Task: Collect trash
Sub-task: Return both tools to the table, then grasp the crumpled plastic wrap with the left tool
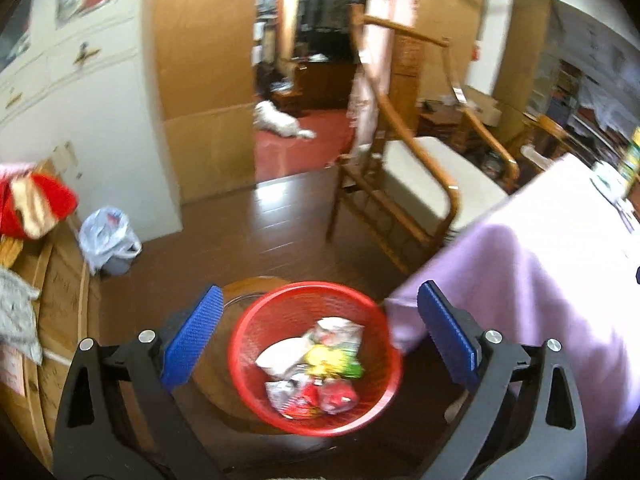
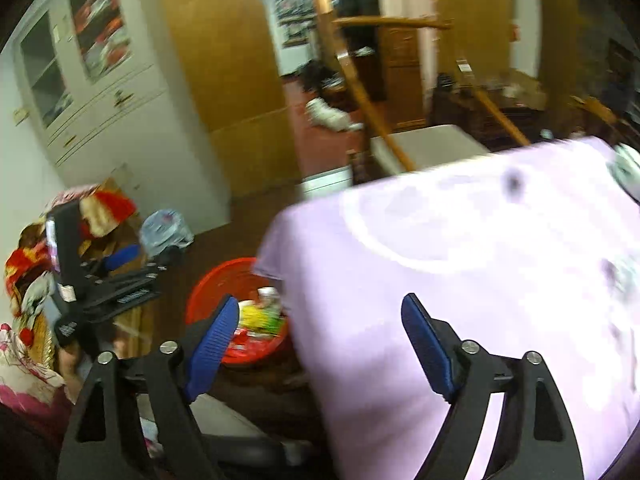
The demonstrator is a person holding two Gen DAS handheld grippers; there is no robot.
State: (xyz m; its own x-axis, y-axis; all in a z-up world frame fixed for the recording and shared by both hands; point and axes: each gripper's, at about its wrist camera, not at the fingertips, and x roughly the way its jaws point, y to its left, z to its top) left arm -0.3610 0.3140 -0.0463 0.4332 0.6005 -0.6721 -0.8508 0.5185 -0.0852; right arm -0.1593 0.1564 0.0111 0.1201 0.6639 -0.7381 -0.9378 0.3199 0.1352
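Both grippers, left gripper and right gripper, gape wide and empty above the red basket of wrappers, left of the lilac-clothed table; next likely: seek more trash.

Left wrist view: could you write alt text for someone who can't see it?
A red mesh basket holding crumpled wrappers sits low beside a lilac-clothed table, framed by the open, empty left gripper with blue pads. Behind stand a wooden armchair and a bagged bin; the picture is blurred.
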